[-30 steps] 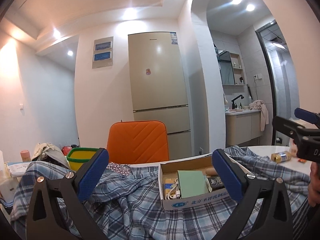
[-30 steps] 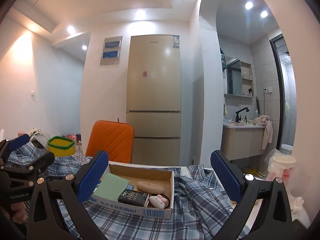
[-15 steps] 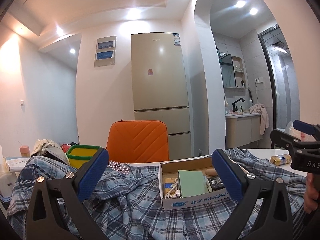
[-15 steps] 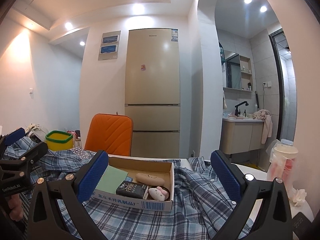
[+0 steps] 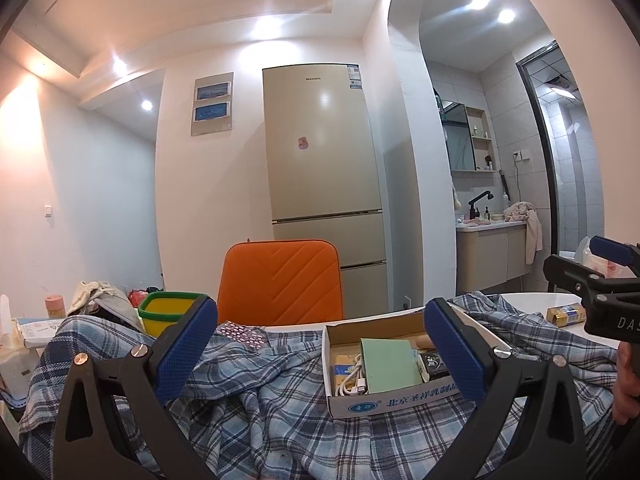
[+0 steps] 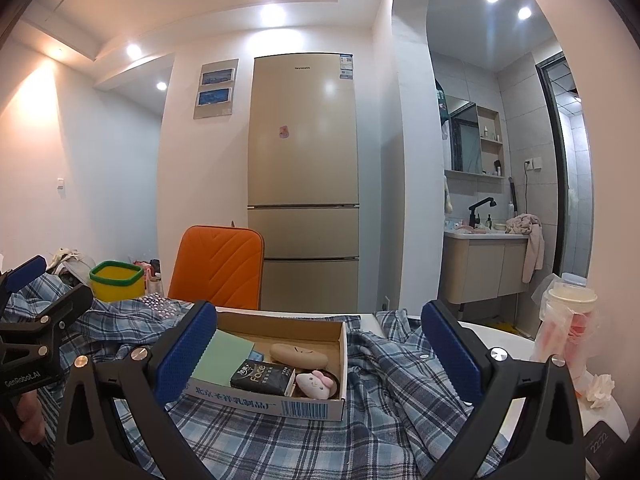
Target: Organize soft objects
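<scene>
A rumpled blue plaid shirt point(image 5: 280, 412) covers the round white table; it also shows in the right wrist view point(image 6: 392, 392). An open cardboard box point(image 5: 384, 404) sits on the shirt, also in the right wrist view point(image 6: 280, 402). It holds a green pad point(image 6: 222, 356), a black Face tissue pack point(image 6: 262, 376), a tan bread-shaped toy point(image 6: 298, 354), a pink plush point(image 6: 318, 384) and a white cable point(image 5: 352, 380). My left gripper point(image 5: 320, 350) is open and empty, held above the shirt before the box. My right gripper point(image 6: 320, 350) is open and empty on the box's right side.
An orange chair point(image 5: 280, 278) stands behind the table, a fridge point(image 5: 324, 184) behind it. A yellow and green tub point(image 5: 168, 312) is at back left. A bagged cup point(image 6: 568, 320) and crumpled tissue point(image 6: 598, 390) sit at the right table edge. A small gold pack point(image 5: 566, 314) lies far right.
Both grippers have risen and tilted slightly, so the table sits lower in both views. Both stay open and empty. The box and shirt have not moved.
</scene>
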{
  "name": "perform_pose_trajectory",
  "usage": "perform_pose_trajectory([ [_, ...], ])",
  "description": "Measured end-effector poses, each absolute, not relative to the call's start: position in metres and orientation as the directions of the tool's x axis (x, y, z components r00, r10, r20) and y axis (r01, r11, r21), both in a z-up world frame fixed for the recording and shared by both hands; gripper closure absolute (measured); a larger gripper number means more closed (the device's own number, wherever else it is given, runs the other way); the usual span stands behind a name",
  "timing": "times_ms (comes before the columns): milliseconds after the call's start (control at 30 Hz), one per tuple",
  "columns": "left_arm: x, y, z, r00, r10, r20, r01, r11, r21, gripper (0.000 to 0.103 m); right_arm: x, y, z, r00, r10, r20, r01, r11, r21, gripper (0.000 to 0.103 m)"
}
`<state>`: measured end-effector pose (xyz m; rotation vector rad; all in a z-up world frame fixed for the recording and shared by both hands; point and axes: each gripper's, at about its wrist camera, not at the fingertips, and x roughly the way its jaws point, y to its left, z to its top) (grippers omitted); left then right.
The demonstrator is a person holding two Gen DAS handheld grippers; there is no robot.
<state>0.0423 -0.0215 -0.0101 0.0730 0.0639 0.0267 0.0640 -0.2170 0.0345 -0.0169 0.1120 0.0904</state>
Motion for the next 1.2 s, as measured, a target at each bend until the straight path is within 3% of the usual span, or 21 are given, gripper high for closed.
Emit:
perform_pose_trajectory([
  [1200, 0.0434, -0.0149, -0.0092, 0.997, 0.030, -0.073, -0.026, 0.998, 0.056, 0.000, 0.0624, -0.2162, 0.0332, 0.990, 0.089, -0.110, -0.091, 0.996, -0.013, 0.000],
])
